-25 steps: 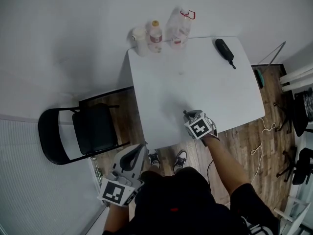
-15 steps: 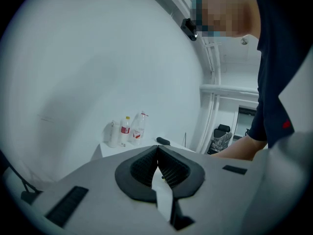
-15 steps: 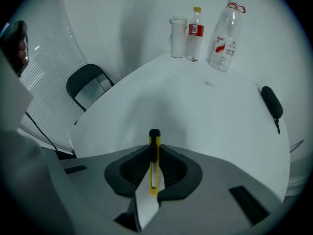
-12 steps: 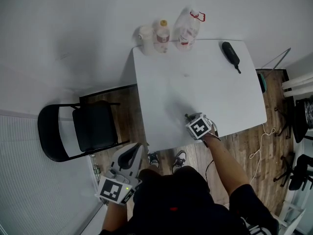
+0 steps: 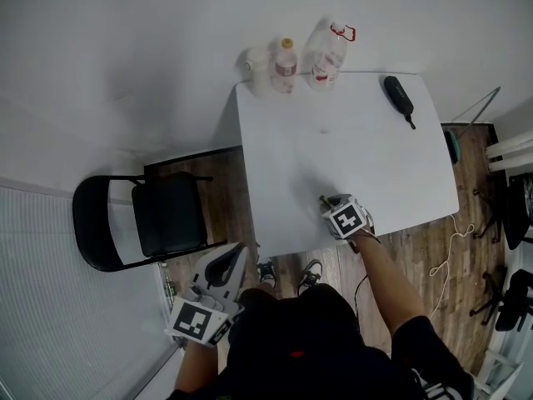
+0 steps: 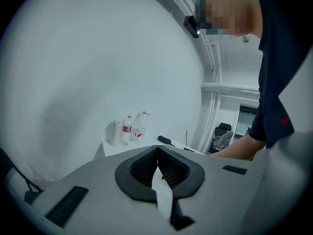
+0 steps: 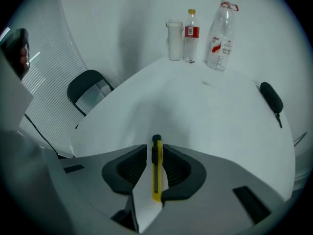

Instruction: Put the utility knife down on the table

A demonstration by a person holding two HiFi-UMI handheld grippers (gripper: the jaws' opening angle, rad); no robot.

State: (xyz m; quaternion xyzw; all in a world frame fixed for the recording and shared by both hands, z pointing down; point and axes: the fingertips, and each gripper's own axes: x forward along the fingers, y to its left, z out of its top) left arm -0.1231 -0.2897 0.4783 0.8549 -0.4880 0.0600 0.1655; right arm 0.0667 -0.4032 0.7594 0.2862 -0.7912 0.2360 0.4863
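The left hand-held gripper [image 5: 236, 255] is hanging at seven o'clock, off the bench [image 5: 366, 140], with its jaws pressed together on nothing. The right hand-held gripper [image 7: 155, 150] is pinching the yellow utility knife [image 7: 156, 173] over the bench's six o'clock edge. Let go here, the knife is risking a slide onto the wooden floor [image 5: 416, 240]. The white top is looking smooth, with a folding chair [image 5: 141, 219] standing at nine o'clock and bottles [image 5: 308, 57] at twelve.

Left tool [image 6: 157, 150] jaws together; right tool [image 7: 155, 151] jaws clamped, arm [image 5: 380, 270] forward
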